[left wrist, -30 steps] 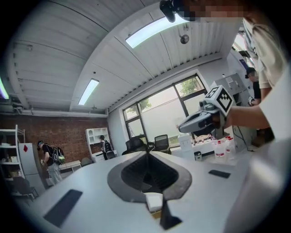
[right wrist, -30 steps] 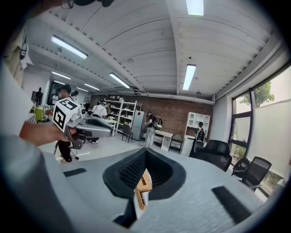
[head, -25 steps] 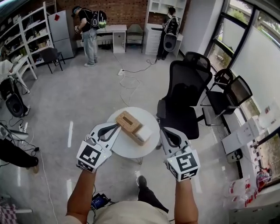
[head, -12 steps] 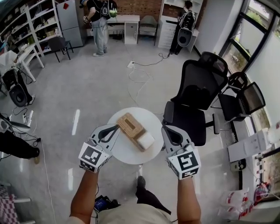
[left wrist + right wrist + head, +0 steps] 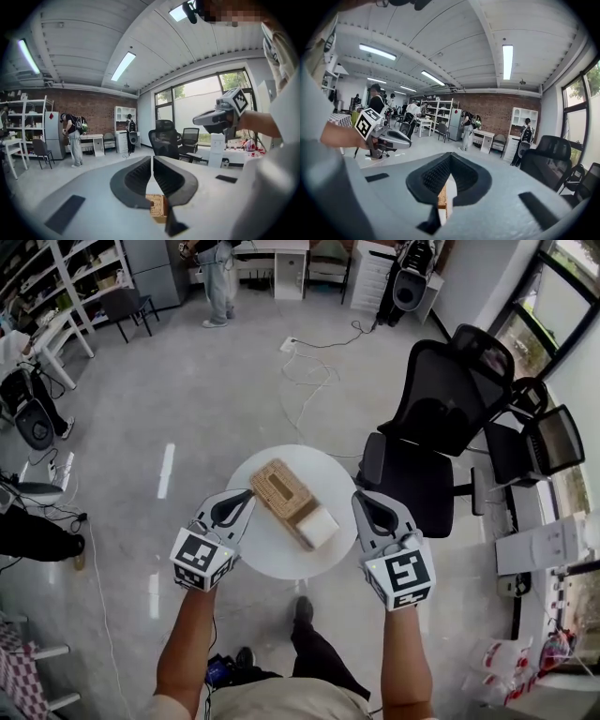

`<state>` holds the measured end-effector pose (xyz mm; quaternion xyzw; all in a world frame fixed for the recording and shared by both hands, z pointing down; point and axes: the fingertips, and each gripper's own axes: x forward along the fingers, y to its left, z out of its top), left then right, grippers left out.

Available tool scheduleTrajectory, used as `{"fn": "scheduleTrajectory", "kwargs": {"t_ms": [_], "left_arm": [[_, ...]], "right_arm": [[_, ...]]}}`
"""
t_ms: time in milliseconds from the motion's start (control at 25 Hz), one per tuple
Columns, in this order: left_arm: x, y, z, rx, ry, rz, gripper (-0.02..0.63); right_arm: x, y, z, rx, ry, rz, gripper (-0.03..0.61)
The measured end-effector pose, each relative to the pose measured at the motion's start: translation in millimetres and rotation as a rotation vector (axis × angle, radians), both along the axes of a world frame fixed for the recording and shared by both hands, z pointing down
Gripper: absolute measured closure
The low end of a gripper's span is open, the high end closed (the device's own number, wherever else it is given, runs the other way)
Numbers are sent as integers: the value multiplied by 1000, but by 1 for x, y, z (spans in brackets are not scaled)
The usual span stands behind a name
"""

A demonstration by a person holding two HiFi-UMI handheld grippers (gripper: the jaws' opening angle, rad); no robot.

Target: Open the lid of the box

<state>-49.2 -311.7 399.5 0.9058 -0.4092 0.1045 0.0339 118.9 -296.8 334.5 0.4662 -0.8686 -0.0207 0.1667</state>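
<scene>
A person is holding the left gripper and the right gripper at opposite edges of a round white surface, both pairs of jaws pressed together and gripping nothing. The woven box is sitting on that surface between the two pairs of jaws, touching neither, with a white piece at its nearer end. Beyond the right jaws a black office chair is standing, and another person is standing far across the floor.

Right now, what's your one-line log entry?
left gripper: shut, empty, left of box | right gripper: shut, empty, right of box | box: on round table, unopened
</scene>
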Motion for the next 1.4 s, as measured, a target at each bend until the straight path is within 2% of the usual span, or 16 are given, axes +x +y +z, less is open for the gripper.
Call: {"fn": "scheduleTrajectory", "kwargs": {"t_ms": [600, 1400], "left_arm": [[2, -38, 131, -217, 80, -82, 595], [3, -70, 259, -418, 208, -180, 592]], "right_arm": [[10, -37, 88, -87, 5, -12, 586], [17, -72, 173, -158, 41, -13, 586]]}}
